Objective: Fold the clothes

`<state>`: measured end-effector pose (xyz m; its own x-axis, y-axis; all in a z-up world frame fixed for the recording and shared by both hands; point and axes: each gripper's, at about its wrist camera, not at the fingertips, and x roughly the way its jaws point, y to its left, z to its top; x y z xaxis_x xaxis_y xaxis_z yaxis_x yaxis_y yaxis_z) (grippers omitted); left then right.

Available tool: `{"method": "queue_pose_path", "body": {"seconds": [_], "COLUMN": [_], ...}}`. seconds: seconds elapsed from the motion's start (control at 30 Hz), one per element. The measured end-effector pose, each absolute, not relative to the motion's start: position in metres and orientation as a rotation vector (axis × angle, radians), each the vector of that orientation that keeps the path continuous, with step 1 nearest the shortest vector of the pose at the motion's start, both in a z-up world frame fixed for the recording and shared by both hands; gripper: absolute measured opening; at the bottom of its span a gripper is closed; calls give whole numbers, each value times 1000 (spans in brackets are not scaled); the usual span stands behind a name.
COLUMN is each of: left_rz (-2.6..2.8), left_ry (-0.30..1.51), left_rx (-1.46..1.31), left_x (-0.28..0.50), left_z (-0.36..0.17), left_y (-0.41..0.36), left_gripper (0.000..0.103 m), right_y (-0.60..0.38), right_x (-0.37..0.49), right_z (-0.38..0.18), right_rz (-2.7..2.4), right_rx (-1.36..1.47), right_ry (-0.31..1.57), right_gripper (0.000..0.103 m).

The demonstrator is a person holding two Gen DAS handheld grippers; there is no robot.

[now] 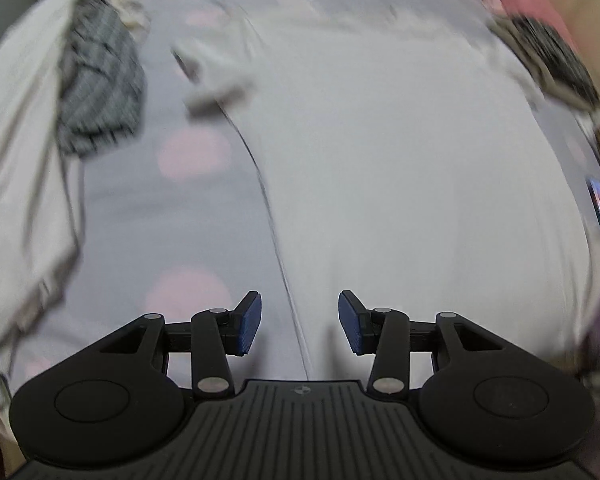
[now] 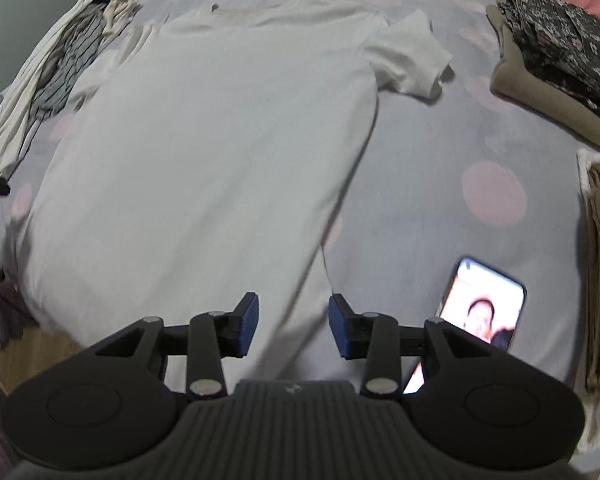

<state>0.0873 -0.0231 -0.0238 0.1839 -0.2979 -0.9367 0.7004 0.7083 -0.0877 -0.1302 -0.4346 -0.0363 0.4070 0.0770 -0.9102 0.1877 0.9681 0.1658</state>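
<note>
The big white shirt (image 2: 204,128) lies flat on the dotted bed (image 2: 440,152), and I think I fold it best by grabbing both bottom corners together. My right gripper (image 2: 293,326) is wide open with nothing in it, right over the shirt's bottom edge near the phone (image 2: 482,304). My left gripper (image 1: 299,322) is wide open and empty too, over the shirt's side edge.

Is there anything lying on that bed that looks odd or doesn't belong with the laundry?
Yes: a phone with its screen lit lies on the bedsheet, just right of the white T-shirt and close to the right gripper. Also, the shirt's right sleeve is crumpled rather than flat.
</note>
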Motion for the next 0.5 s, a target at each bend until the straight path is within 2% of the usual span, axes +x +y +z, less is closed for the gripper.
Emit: {"method": "queue_pose_path", "body": {"seconds": [0.13, 0.4, 0.47, 0.5], "left_rz": [-792, -868, -870, -878], "left_ry": [1287, 1354, 1341, 1343], "left_rx": [517, 762, 800, 801], "left_x": [55, 13, 8, 7], "left_z": [-46, -95, -104, -105], "left_y": [-15, -32, -36, -36], "left_gripper": [40, 40, 30, 19], "right_y": [-427, -400, -397, -397], "right_x": [-149, -158, -157, -156], "right_z": [-40, -49, -57, -62], "right_rz": [-49, 42, 50, 49], "right_rx": [262, 170, 139, 129], "right_ry": [1188, 1234, 1257, 1270], "right_gripper": [42, 42, 42, 40]}}
